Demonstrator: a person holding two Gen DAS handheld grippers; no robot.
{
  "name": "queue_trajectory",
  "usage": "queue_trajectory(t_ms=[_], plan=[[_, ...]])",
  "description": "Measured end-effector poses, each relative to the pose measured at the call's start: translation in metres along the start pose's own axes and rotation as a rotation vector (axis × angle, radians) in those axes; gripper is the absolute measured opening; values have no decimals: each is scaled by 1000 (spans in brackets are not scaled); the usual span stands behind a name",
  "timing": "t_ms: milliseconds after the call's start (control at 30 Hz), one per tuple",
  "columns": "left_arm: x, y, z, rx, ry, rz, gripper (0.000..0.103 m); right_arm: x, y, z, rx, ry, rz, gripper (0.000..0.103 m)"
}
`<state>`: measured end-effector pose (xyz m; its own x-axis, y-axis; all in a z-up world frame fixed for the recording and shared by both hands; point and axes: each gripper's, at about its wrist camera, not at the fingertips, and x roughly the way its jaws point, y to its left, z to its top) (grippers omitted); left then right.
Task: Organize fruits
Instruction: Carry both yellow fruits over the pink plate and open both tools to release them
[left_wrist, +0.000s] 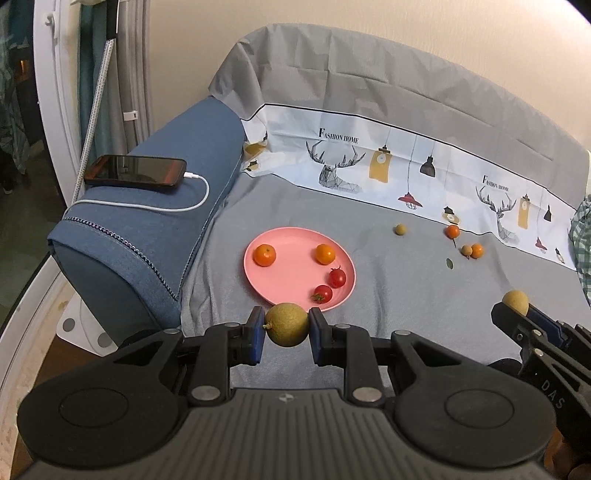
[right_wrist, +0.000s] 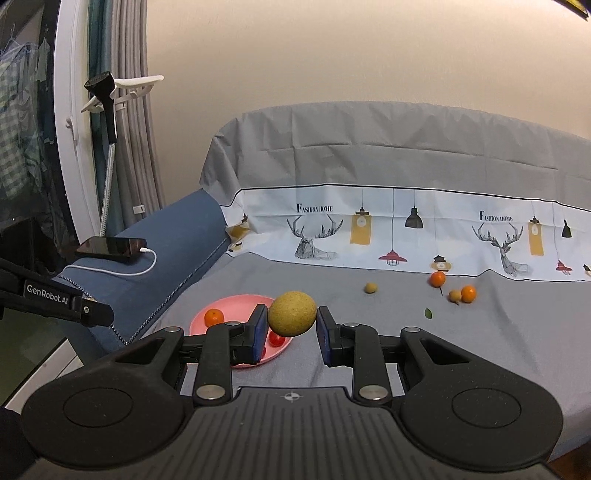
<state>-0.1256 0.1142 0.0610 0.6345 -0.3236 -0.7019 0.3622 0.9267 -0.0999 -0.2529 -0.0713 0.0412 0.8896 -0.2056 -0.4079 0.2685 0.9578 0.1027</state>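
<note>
The left claw (left_wrist: 287, 334) grips a round tan fruit (left_wrist: 287, 325) between its blue pads, just in front of the near rim of the pink plate (left_wrist: 291, 275), which the fruit partly covers. On the plate lie two small oranges (left_wrist: 265, 254) and two cherry tomatoes (left_wrist: 337, 277), well apart from one another. The plate sits on a grey sofa cover (left_wrist: 388, 295), near a blue armrest (left_wrist: 155, 229) that carries a phone (left_wrist: 135, 171) on a white cable.

The right claw (right_wrist: 291, 325) holds a second tan fruit (right_wrist: 292, 314) — bigger in its own view, and hiding much of the plate behind it; only one orange and part of a tomato show there. The fruit touches the left pad, while a thin gap seems to show at the right pad, so the grip looks loose. From the left wrist view this claw is cut off at the right edge, with only the top of its fruit visible above a finger.

Farther back on the cover lie a small tan fruit (left_wrist: 400, 229), an orange one with a stem (left_wrist: 452, 231), and a tan and orange pair touching (left_wrist: 472, 250). A small green leaf (left_wrist: 449, 263) lies near them — its kind is too small to tell.
</note>
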Motion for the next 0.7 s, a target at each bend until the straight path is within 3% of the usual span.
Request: queue_trajectory(t_ms=[700], plan=[[38,14,5,-31,74,2,27,37,7,-4,-26,104,-10,29]])
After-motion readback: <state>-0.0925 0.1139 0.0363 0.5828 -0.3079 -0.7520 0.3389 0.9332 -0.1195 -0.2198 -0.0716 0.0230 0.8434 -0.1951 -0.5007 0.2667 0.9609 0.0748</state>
